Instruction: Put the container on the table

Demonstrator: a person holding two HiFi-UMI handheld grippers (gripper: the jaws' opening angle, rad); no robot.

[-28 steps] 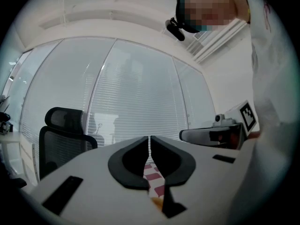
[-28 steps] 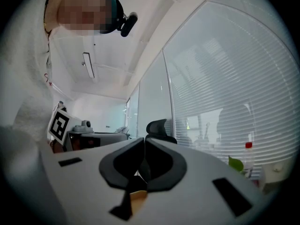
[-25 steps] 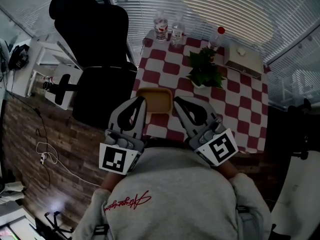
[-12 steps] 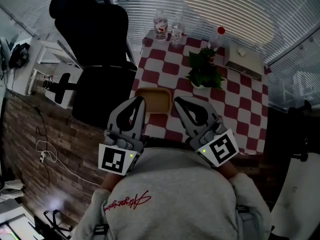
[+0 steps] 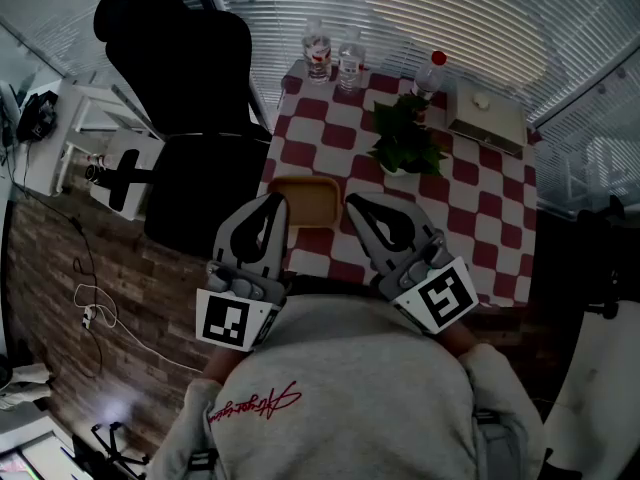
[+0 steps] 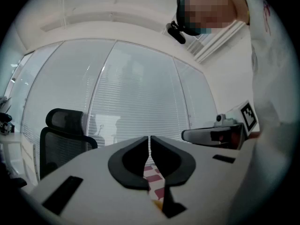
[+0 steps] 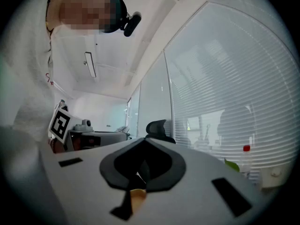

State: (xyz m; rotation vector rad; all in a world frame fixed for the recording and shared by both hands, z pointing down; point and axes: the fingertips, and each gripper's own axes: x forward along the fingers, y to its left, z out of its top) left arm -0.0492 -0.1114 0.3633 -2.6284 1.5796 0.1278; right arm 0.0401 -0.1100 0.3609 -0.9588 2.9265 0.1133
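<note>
Two tools show in the head view: the left hand-held gripper and the right hand-held gripper point at a tan container lying between their tips. We see it resting on the checked surface by the near edge, toward the left corner. A plant stands nearer the far edge. In the left gripper view, we find the jaws pressed together with nothing held. In the right gripper view, the jaws likewise meet, empty.

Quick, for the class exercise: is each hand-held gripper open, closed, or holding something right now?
Left hand-held gripper: closed, nothing between its jaws.
Right hand-held gripper: closed, nothing between its jaws.
</note>
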